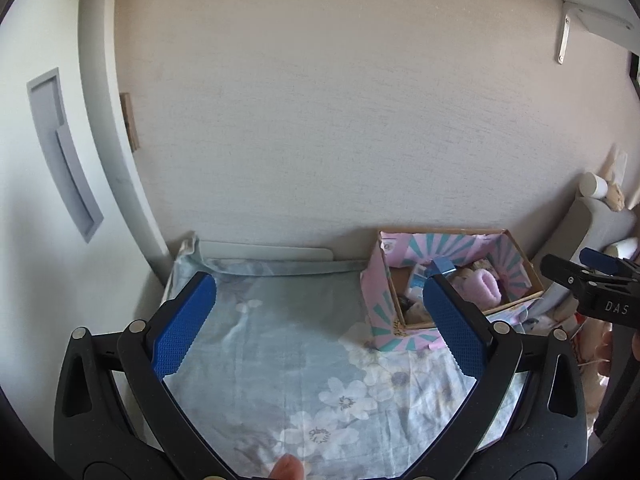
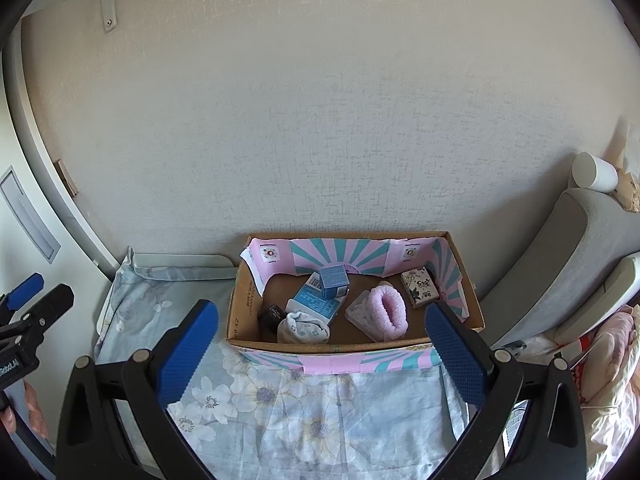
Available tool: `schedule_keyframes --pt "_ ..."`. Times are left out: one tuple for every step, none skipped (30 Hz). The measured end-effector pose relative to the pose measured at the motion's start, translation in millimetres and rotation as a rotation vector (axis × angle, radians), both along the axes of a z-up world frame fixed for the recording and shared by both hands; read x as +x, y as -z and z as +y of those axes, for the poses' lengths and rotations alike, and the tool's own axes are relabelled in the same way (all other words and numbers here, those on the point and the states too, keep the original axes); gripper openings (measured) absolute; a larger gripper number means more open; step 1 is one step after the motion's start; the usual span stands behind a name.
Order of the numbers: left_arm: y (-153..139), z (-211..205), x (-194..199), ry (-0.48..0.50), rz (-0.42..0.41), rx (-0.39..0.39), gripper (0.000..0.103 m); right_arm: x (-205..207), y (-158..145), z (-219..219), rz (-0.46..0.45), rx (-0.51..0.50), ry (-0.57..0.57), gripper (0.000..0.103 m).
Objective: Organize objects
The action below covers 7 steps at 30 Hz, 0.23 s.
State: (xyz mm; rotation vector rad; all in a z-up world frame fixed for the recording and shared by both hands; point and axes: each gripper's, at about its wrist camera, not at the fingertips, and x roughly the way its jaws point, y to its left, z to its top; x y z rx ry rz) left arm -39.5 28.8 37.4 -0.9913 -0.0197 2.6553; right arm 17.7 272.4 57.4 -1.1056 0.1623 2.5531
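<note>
Cardboard box [image 1: 404, 312] partly behind claw [image 1: 320, 304]

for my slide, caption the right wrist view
Open right claw faces a cardboard box holding small items.

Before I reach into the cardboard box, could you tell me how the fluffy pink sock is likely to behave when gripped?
The pink sock looks plush and rolled, so it will probably squash between the tongs rather than resist. It seems light and may unroll or droop once lifted. Its fuzzy surface should not slip much, though it leans on a clear packet that might shift.
</note>
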Motion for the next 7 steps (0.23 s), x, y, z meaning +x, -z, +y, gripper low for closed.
schedule_keyframes --pt "-0.3 -1.7 1.0 0.002 0.007 0.008 0.103 0.1 0.0 -0.3 0.000 -0.001 -0.001 0.103" --pt "-0.4 -2.9 1.9 0.000 0.013 0.015 0.103 -0.2 -0.1 -0.4 0.000 -0.002 -0.002 0.103" --pt "-0.6 -3.6 2.4 -0.005 0.018 0.016 0.103 -0.5 -0.5 -1.0 -0.001 -0.002 -0.003 0.103" --pt "-0.5 -3.9 3.3 -0.010 0.026 0.013 0.103 -0.7 -0.5 -1.3 -0.003 0.000 -0.004 0.103" --pt "-0.4 -4.3 4.1 -0.015 0.033 0.008 0.103 -1.0 -0.2 -1.3 -0.005 0.003 -0.004 0.103" --pt "-0.4 -4.7 4.0 -0.019 0.037 0.002 0.103 -1.1 -0.3 -2.2 -0.006 0.005 -0.004 0.103" --pt "0.2 -4.8 2.9 -0.018 0.034 -0.003 0.103 -1.4 0.0 -2.5 -0.007 0.005 -0.004 0.103"
